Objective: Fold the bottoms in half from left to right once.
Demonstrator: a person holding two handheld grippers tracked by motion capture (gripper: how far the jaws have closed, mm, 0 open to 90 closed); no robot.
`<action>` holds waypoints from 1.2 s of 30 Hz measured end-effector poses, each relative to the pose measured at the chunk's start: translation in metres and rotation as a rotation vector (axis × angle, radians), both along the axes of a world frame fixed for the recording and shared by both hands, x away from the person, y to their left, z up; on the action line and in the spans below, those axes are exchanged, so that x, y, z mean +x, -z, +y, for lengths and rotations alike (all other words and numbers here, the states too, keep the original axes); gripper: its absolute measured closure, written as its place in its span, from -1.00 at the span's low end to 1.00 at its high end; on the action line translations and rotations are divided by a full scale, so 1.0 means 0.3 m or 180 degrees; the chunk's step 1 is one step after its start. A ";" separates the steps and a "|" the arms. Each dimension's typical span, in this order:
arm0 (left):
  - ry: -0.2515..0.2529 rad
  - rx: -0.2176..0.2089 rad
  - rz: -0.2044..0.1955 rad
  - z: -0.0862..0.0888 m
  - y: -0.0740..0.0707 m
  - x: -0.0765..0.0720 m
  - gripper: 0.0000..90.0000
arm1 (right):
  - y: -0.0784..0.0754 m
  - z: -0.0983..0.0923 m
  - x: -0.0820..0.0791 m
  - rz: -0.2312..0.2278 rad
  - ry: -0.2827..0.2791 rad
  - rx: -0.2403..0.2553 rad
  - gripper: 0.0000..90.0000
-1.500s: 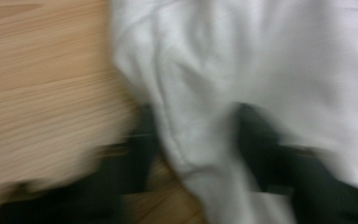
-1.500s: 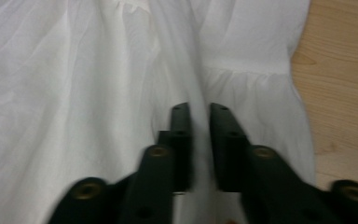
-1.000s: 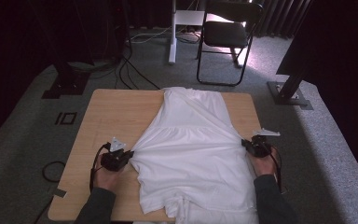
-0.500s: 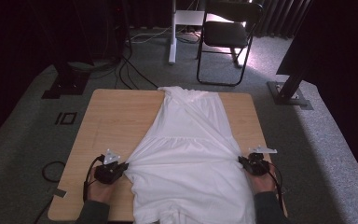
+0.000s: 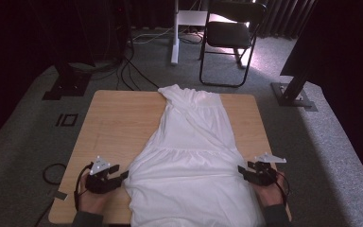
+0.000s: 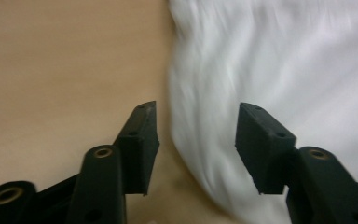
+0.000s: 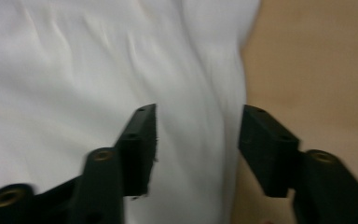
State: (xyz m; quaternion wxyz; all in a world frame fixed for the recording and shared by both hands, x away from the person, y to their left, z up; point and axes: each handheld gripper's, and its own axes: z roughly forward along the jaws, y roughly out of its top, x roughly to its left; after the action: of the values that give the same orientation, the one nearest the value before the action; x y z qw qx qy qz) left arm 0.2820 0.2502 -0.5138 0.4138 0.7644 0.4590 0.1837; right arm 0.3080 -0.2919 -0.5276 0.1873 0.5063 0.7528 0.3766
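A white dress [image 5: 194, 161] lies flat along the wooden table [image 5: 118, 123], top end far, skirt spread at the near edge and hanging over it. My left gripper [image 5: 123, 176] sits at the skirt's left edge. In the left gripper view its jaws [image 6: 196, 109] have just been opening and stand apart, with the cloth's edge [image 6: 261, 56] lying under the gap, not pinched. My right gripper [image 5: 242, 170] sits at the skirt's right edge. Its jaws [image 7: 198, 109] have just been opening too, with cloth [image 7: 74, 70] below them and untouched by the pads.
Bare table top stretches left of the dress. Beyond the table stand a black folding chair [image 5: 227, 33] and a white post [image 5: 175, 33]. Cables [image 5: 132, 71] run over the grey carpet. Black stand bases sit at the left [image 5: 66, 87] and right [image 5: 293, 94].
Both hands have drawn back toward the near edge, pulling the dress with them and stretching it longer. The jaws of both grippers now stand open at the skirt's sides.
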 end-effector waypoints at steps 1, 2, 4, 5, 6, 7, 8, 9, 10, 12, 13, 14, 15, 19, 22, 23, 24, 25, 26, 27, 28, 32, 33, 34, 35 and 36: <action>0.0004 0.0016 -0.0026 -0.006 -0.013 0.024 0.05 | -0.023 0.016 0.026 -0.0067 -0.0044 0.0002 -0.11; 0.0010 0.0047 -0.0050 -0.017 -0.021 0.052 0.03 | -0.042 0.036 0.055 -0.0104 -0.0093 -0.0030 -0.13; 0.0034 0.0123 -0.0014 -0.047 -0.022 0.117 0.01 | -0.068 0.095 0.134 -0.0128 -0.0196 -0.0135 -0.16; 0.0048 0.0137 0.0022 -0.064 -0.015 0.153 0.01 | -0.071 0.116 0.162 -0.0130 -0.0248 -0.0171 -0.16; 0.0044 0.0164 0.0050 -0.083 -0.007 0.187 0.01 | -0.073 0.146 0.198 -0.0135 -0.0297 -0.0218 -0.16; 0.0039 0.0202 0.0071 -0.102 0.004 0.220 0.01 | -0.072 0.177 0.233 -0.0125 -0.0330 -0.0251 -0.15; 0.0060 0.0217 0.0127 -0.120 0.014 0.253 0.00 | -0.069 0.206 0.268 -0.0111 -0.0371 -0.0293 -0.15; 0.0077 0.0207 0.0172 -0.136 0.024 0.282 -0.01 | -0.066 0.234 0.300 -0.0099 -0.0407 -0.0327 -0.14; 0.0081 0.0211 0.0233 -0.151 0.034 0.308 -0.01 | -0.063 0.260 0.329 -0.0103 -0.0449 -0.0354 -0.13; 0.0125 0.0232 0.0348 -0.180 0.056 0.352 -0.05 | -0.053 0.304 0.381 -0.0066 -0.0502 -0.0445 -0.13; 0.0138 0.0264 0.0400 -0.195 0.066 0.366 -0.05 | -0.045 0.322 0.405 -0.0025 -0.0514 -0.0468 -0.13; 0.0157 0.0297 0.0432 -0.210 0.076 0.377 -0.05 | -0.034 0.335 0.427 0.0011 -0.0504 -0.0485 -0.11; 0.0175 0.0322 0.0470 -0.224 0.087 0.387 -0.05 | -0.021 0.344 0.446 0.0053 -0.0513 -0.0474 -0.05; 0.0281 0.0249 0.0573 -0.234 0.101 0.389 0.21 | 0.015 0.336 0.481 0.0203 -0.0533 -0.0480 0.92; 0.0386 0.0247 0.0602 -0.241 0.101 0.372 0.49 | -0.026 0.280 0.483 0.0051 -0.0363 -0.0422 0.98; 0.0395 0.0265 0.0598 -0.242 0.101 0.367 0.54 | -0.045 0.263 0.479 -0.0009 -0.0301 -0.0386 0.98; 0.0401 0.0266 0.0597 -0.243 0.101 0.363 0.59 | -0.073 0.236 0.470 -0.0100 -0.0232 -0.0290 0.98; 0.0414 0.0272 0.0589 -0.243 0.102 0.359 0.65 | -0.099 0.209 0.459 -0.0201 -0.0130 -0.0227 0.98; 0.0424 0.0278 0.0588 -0.245 0.103 0.356 0.69 | -0.122 0.185 0.446 -0.0280 -0.0014 -0.0210 0.98; 0.0435 0.0266 0.0583 -0.249 0.105 0.350 0.75 | -0.135 0.162 0.434 -0.0356 0.0079 -0.0244 0.98; 0.0466 0.0280 0.0588 -0.252 0.104 0.347 0.77 | -0.134 0.135 0.425 -0.0399 0.0188 -0.0342 0.98; 0.0524 0.0316 0.0583 -0.275 0.102 0.335 0.70 | -0.035 0.078 0.442 -0.0086 0.0310 -0.0275 0.96; 0.0523 0.0334 0.0592 -0.275 0.100 0.336 0.63 | 0.008 0.074 0.451 0.0033 0.0327 -0.0283 0.96; 0.0473 0.0380 0.0568 -0.275 0.097 0.339 0.50 | 0.031 0.073 0.455 0.0103 0.0328 -0.0251 0.96; 0.0425 0.0400 0.0524 -0.272 0.091 0.346 0.33 | 0.054 0.073 0.459 0.0152 0.0335 -0.0223 0.96; 0.0425 0.0352 0.0500 -0.265 0.081 0.357 0.27 | 0.070 0.076 0.462 0.0180 0.0335 -0.0216 0.96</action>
State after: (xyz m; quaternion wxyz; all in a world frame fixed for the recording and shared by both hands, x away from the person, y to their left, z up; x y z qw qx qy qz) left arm 0.3892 0.1706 -0.5381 0.3450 0.8270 0.4273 0.1204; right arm 0.4465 -0.2690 -0.5485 0.2026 0.5490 0.7425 0.3260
